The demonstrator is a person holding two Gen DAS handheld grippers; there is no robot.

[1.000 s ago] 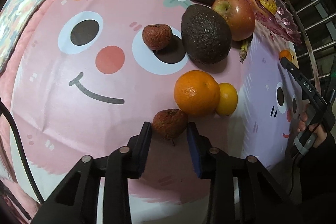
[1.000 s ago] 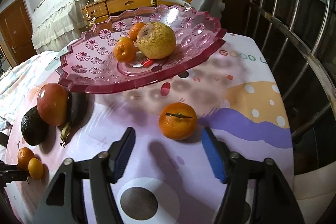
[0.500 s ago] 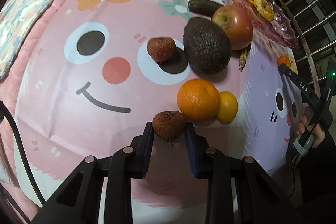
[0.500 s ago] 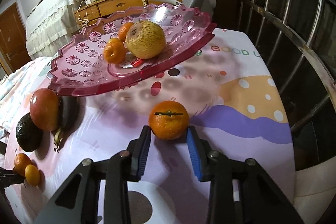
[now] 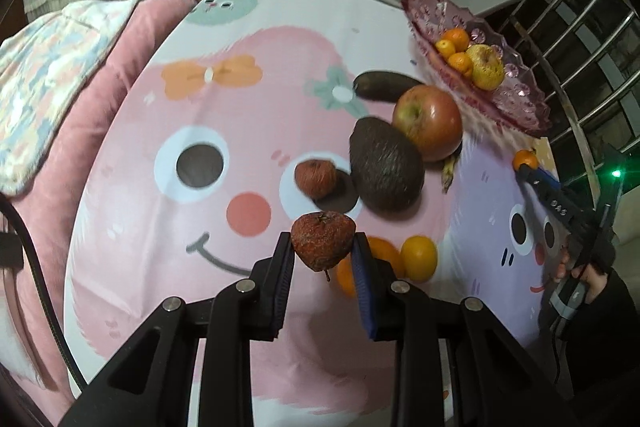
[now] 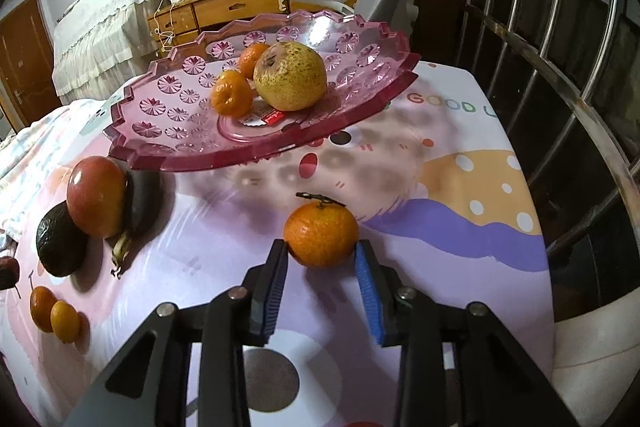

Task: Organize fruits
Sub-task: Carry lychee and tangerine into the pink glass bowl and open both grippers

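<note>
Pinching a shrivelled red-brown fruit in the left gripper, with both pads clamped hard on its sides. Holding it up clear of the cartoon tablecloth, well out from the pink glass dish.

Over to the right gripper now: squeezing a stemmed mandarin from both sides, pads touching the peel, while easing the jaws apart just a touch after closing in. Keeping that mandarin down on the cloth, just in front of the dish and a little below its near rim.

Looking into the dish itself: seeing a speckled yellow pear sitting near the centre, with two small mandarins tucked against it.

Panning out from the dish: finding a red apple right beside the rim, leaning on a dark banana, with an avocado touching the apple on the far side from the dish. Spotting a second shrivelled fruit just past the avocado, and an orange with a small yellow-orange citrus lying well apart from the dish.
</note>
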